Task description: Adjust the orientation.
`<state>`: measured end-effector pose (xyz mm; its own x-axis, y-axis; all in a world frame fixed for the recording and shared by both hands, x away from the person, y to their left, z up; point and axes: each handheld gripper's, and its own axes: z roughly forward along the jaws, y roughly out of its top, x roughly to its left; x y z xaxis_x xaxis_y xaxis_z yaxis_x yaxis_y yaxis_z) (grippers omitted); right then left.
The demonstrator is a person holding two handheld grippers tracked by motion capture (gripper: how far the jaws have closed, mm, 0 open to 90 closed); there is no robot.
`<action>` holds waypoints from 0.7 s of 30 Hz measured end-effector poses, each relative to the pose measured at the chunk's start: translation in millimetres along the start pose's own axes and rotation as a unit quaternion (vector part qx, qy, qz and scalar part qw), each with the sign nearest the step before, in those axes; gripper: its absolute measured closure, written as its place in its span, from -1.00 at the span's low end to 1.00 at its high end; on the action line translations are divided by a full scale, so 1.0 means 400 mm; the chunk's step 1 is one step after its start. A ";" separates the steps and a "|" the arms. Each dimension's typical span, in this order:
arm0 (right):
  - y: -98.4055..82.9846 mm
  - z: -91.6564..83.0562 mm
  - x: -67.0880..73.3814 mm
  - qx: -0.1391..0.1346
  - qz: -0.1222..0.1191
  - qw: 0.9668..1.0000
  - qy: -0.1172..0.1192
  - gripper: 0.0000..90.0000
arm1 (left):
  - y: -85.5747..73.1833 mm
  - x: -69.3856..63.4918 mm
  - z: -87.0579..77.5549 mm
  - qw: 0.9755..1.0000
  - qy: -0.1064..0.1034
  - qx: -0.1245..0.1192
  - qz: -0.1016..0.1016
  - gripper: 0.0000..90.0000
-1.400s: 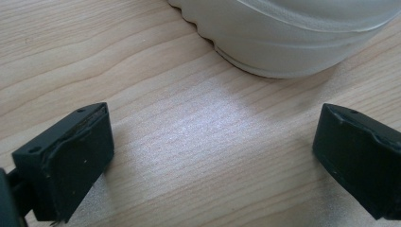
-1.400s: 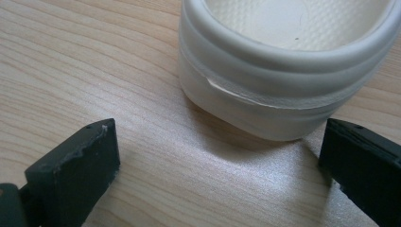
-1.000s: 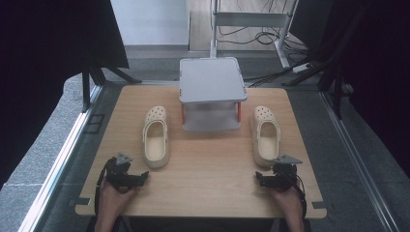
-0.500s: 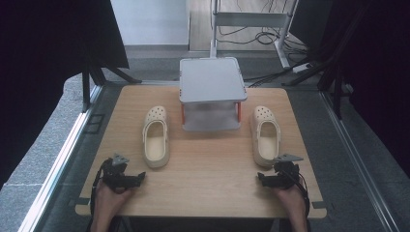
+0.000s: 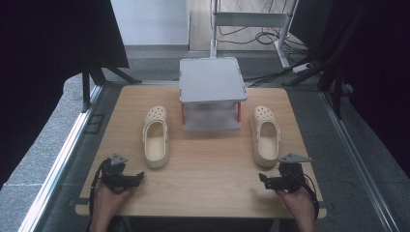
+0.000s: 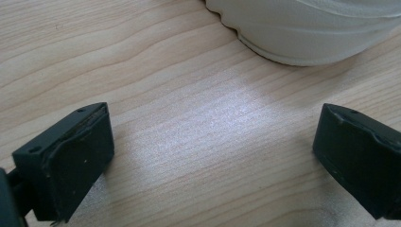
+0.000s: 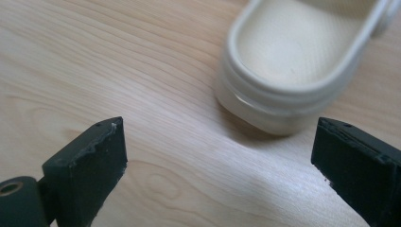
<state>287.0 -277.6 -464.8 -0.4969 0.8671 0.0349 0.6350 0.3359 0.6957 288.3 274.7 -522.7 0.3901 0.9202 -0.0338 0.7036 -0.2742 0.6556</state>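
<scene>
2 tongs wait with nothing in them, near 2 cream clogs.

The left tongs (image 5: pixel 140 177) sit low on the wooden tabletop (image 5: pixel 212 159), jaws wide apart, and the right tongs (image 5: pixel 261 180) are spread wide too. The left clog (image 5: pixel 155 137) lies just ahead of the left tongs, and the right clog (image 5: pixel 265 136) lies just ahead of the right tongs. Between the clogs, at the far edge, stands a grey 2-level rack (image 5: pixel 211 93) with orange legs.
</scene>
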 end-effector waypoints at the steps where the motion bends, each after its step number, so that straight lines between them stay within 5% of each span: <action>1: 0.007 -0.006 0.004 0.000 -0.004 1.000 0.004 -0.92 | 0.000 0.000 0.000 1.000 0.000 0.000 0.000 -1.00; 9: 0.087 -0.015 0.049 -0.017 -0.028 0.998 0.052 -1.00 | 0.000 0.000 0.000 1.000 0.001 0.000 -0.001 -1.00; 18: 0.183 0.041 0.114 -0.033 -0.097 0.991 0.084 -1.00 | 0.000 -0.001 0.000 1.000 0.002 0.000 -0.002 -1.00; 21: 0.212 0.066 0.137 -0.021 -0.097 0.990 0.097 -1.00 | 0.000 -0.001 0.000 1.000 0.002 0.000 -0.002 -1.00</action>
<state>329.3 -192.1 -422.7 -0.7147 0.6987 0.0318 0.4923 0.4703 0.7324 288.0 274.3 -522.7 0.3848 0.9224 -0.0330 0.7049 -0.2706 0.6557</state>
